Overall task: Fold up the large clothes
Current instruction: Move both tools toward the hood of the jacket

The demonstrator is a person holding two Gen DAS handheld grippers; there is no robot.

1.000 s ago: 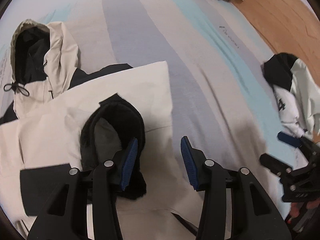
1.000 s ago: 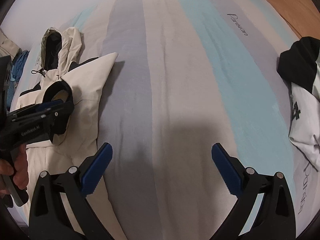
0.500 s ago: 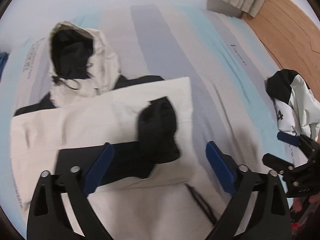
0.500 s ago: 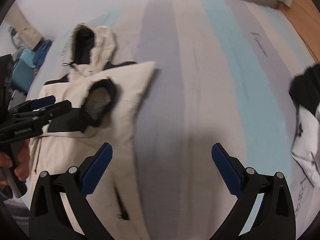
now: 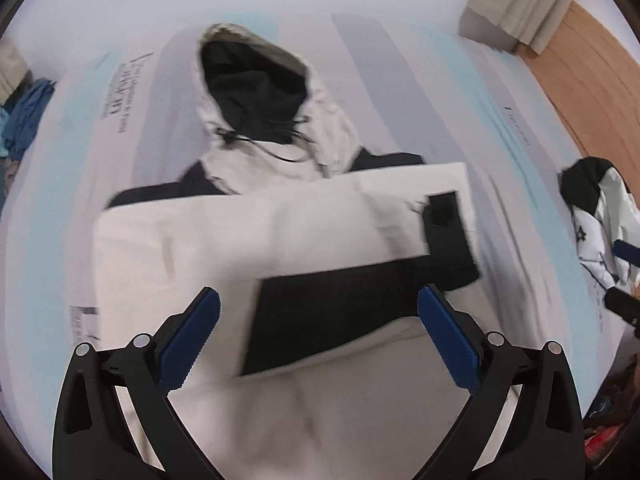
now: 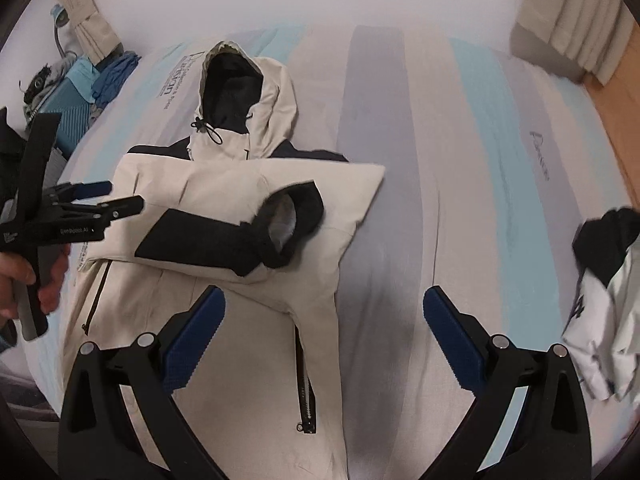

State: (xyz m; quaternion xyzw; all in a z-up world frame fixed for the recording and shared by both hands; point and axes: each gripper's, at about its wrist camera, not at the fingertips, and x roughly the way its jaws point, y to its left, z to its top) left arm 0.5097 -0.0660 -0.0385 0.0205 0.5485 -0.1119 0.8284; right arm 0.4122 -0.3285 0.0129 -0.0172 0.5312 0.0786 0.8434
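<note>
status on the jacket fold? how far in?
Done: both sleeves lie folded across the cream jacket chest, black cuff on top. In hand: nothing; left tool and right tool are open, above the fabric. Left: hood still extended, body not folded up, second garment untouched.

Lighting: soft, even indoor light; you have no glare and no blown highlights in either view. Shadows: a broad, soft grey one lies on the striped bedsheet point(image 6: 400, 200) just ahead of your right gripper point(image 6: 324, 336). Blur: your left wrist view is motion-smeared, the jacket point(image 5: 280, 232) and sheet lettering streaked; your right wrist view is sharp. Distortion: strong fisheye bending, straight stripes curving outward, black vignette at all corners.
</note>
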